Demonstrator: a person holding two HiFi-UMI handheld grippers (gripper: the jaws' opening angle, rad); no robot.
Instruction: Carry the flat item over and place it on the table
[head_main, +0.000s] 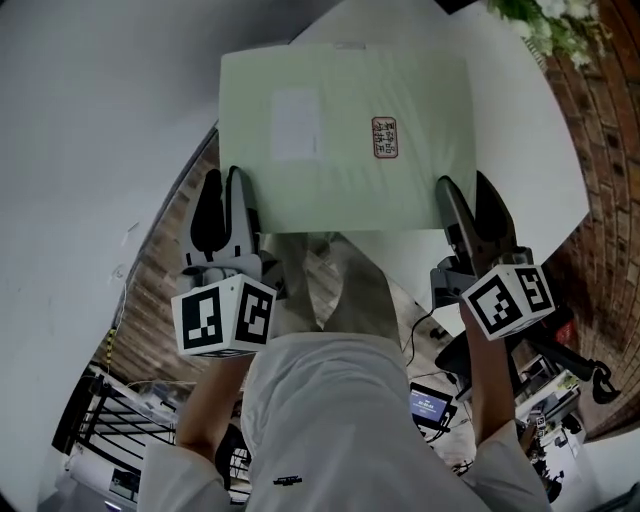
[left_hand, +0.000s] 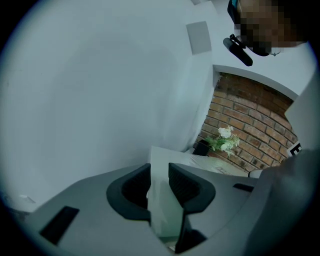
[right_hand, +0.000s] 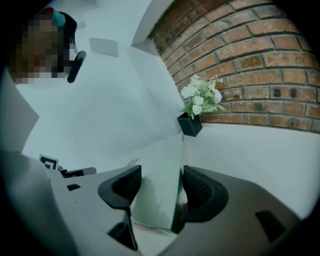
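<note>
Pale-green item (head_main: 345, 140) looks light, stiff, maybe slick. Left gripper (head_main: 226, 192) and right gripper (head_main: 465, 195) each clamp a near corner, a sound hold.

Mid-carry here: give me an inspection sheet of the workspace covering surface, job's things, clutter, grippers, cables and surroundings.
Surface: white table, partly hidden behind the load.
Job's things: pale green flat item, two labels on top, held over the table's near edge; contact with the table cannot be told.
Clutter: flowers in a black pot at the table's far corner.
Grippers: left gripper and right gripper each shut on the flat item's near edge.
Cables: dark cable on the floor, near a small lit screen.
Surroundings: brick wall behind the table.
</note>
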